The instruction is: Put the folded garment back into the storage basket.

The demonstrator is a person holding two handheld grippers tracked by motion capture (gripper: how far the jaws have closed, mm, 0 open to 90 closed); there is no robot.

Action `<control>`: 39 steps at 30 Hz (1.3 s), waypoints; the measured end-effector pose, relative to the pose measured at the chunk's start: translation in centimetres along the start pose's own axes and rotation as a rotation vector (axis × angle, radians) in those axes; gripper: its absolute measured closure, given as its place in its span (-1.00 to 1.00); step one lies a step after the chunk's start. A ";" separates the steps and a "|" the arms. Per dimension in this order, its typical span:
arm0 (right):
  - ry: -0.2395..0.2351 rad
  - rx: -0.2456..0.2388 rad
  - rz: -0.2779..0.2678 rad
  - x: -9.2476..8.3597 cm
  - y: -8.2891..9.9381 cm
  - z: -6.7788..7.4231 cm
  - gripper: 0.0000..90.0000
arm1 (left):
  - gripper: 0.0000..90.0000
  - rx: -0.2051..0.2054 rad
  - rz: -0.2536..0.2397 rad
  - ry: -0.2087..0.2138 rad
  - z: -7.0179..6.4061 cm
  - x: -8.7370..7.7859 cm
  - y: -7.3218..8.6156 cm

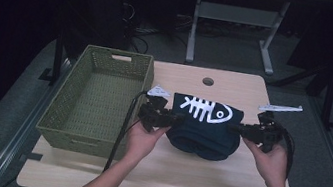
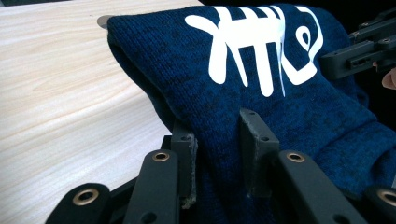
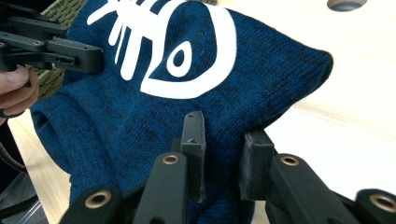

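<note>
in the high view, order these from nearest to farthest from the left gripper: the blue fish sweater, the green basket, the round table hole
1. Folded dark blue knit sweater with white fishbone print: clamped in the left gripper.
2. Olive green woven basket: just to its left.
3. Round hole in the wooden tabletop: farther back, to the right.

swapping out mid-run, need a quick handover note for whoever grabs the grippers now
Left gripper: shut on the left edge of the folded blue sweater.
Right gripper: shut on the sweater's right edge.
Sweater: folded, white fishbone print up, at the middle of the table, between both grippers.
Green basket: at the table's left, nothing in it.
Done: sweater folded and gripped on both sides.
Left, probably: carry it into the basket and release.
</note>
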State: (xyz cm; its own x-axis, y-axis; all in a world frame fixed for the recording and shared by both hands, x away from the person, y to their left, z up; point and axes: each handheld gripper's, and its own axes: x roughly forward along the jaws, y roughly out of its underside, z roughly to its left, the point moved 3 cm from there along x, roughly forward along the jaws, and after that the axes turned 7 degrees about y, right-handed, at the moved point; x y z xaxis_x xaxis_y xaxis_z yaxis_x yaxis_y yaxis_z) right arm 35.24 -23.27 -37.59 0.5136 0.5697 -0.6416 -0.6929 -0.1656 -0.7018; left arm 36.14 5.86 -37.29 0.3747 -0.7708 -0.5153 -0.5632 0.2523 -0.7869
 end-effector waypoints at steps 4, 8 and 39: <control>-0.010 -0.006 -0.012 -0.3 -0.4 0.3 0.66 | 0.54 0.006 -0.002 0.002 0.1 -0.4 -0.3; -0.013 -0.009 -0.010 -0.3 -0.9 0.8 0.66 | 0.54 0.010 0.001 0.000 0.2 -1.2 -0.6; -0.076 -0.035 -0.030 0.8 -4.2 3.7 0.66 | 0.54 0.019 -0.027 -0.026 1.8 -5.6 -2.2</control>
State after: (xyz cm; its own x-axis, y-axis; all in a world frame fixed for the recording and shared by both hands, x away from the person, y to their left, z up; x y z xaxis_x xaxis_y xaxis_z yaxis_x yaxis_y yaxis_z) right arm 36.69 -19.13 -34.00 0.4932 0.6344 -0.5953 -0.6585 -0.1749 -0.7320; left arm 36.63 10.73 -33.28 0.4089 -0.7621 -0.5020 -0.5384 0.2427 -0.8070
